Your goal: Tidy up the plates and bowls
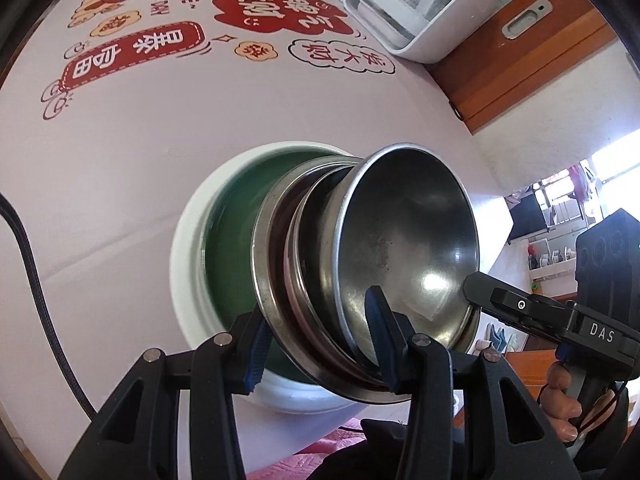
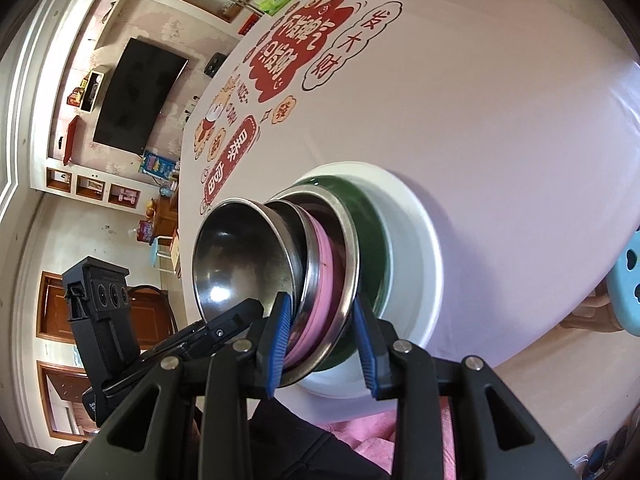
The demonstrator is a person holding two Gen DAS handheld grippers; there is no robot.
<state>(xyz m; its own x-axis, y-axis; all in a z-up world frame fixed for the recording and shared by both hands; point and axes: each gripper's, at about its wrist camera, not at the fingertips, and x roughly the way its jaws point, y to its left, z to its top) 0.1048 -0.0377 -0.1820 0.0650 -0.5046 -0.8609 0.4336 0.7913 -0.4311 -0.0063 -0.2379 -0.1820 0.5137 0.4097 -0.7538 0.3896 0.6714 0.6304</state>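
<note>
Stack: a nested pile of dishes, held between the two hand-held grippers above the worktop point(image 1: 120, 168), which wears a pale cloth printed with red characters and cartoons.
Steel bowl point(image 1: 408, 240): innermost, shiny, its hollow facing the left wrist camera.
Steel plates point(image 1: 272, 280): two or three rims ringed behind the bowl; exact count unclear.
Pink dish point(image 2: 320, 280): its rim shows between the steel rims in the right wrist view.
Green dish point(image 1: 232, 240): sits behind the steel ones.
White bowl point(image 1: 188, 260): outermost and largest, holding all the rest.
Left hand-held gripper point(image 1: 316, 336): blue pads clenched across the near edge of the stack, one pad inside the steel bowl, the other outside the steel rims.
Right hand-held gripper point(image 2: 320, 340): clamped on the opposite edge, pads either side of the steel and pink rims.
Appliance point(image 1: 416, 4): white box with a clear lid, at the far worktop edge.
</note>
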